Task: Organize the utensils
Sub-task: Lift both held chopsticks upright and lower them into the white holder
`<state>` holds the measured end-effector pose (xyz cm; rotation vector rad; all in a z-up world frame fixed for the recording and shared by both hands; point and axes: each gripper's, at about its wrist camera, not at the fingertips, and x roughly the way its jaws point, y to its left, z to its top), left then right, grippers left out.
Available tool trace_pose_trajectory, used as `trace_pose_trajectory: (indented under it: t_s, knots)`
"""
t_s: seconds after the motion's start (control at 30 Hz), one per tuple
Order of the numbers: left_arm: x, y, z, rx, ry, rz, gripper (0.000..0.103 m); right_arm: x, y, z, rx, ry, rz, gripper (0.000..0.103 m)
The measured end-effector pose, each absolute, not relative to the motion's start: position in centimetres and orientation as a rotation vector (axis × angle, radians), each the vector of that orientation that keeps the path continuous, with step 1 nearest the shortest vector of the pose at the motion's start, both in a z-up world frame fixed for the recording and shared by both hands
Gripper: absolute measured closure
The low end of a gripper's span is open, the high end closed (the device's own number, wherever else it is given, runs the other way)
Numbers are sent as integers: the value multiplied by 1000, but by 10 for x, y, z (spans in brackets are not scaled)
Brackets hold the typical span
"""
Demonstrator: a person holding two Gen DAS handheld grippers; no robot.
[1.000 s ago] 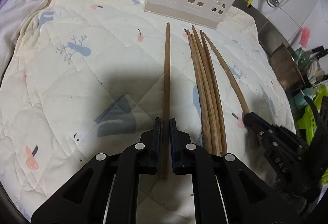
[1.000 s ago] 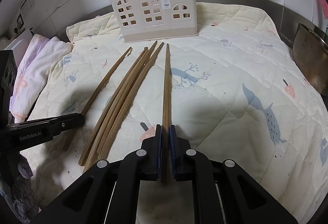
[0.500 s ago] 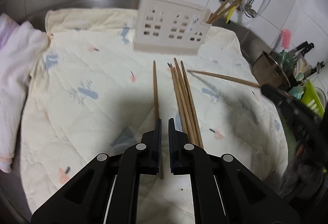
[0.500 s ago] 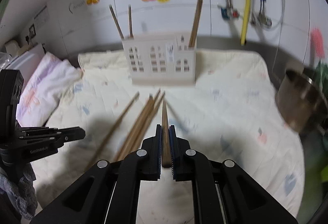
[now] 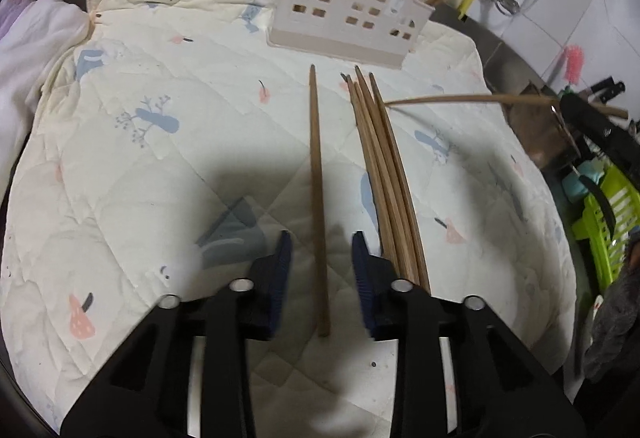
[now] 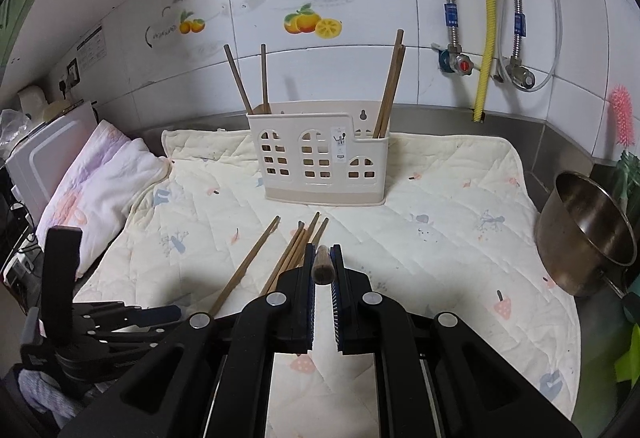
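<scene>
A single wooden chopstick (image 5: pixel 318 197) lies on the quilted cloth (image 5: pixel 160 165) between the fingers of my left gripper (image 5: pixel 322 242). Its jaws are opening and the pads stand clear of the stick. Right beside it rests a bundle of several chopsticks (image 5: pixel 384 177). My right gripper (image 6: pixel 322 252) is shut on another chopstick (image 6: pixel 322 268), held in the air and seen end-on; from the left wrist that chopstick (image 5: pixel 460 99) runs level above the cloth out of the right gripper (image 5: pixel 564 105). The cream utensil holder (image 6: pixel 320 157) stands at the back with chopsticks (image 6: pixel 390 77) in it.
A steel bowl (image 6: pixel 588 234) sits off the cloth's right edge, next to a green rack (image 5: pixel 612 222). A folded pink and white cloth (image 6: pixel 96 189) lies at the left. The tiled wall with pipes and a yellow hose (image 6: pixel 486 17) rises behind the holder.
My left gripper, shut on the single chopstick a second ago, has spread its jaws and the stick lies free on the cloth. My right gripper has lifted its chopstick off the cloth.
</scene>
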<state>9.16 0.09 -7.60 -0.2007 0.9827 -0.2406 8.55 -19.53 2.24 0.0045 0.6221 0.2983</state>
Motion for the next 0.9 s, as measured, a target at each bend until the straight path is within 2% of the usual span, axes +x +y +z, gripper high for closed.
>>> trace_pose_trajectory:
  t_s: [0.27,0.37,0.4,0.53,0.9]
  knots:
    - [92,-9,-87,-124,991,-206,86,86,-196,22,2,623,298,96]
    - [91,-13,-87,-64,984,-177,97,86,-196,22,1,623,299,96]
    - [91,-11,-85,-71,992,-178,97,86,-196,21,-1,623,300,96]
    - [89,-5,-69,-100,995,-192,98,88,-194,28,-12,620,302,96]
    - [104,10,22,-96,816,-249,97,121,-194,64,-61,630,356,96]
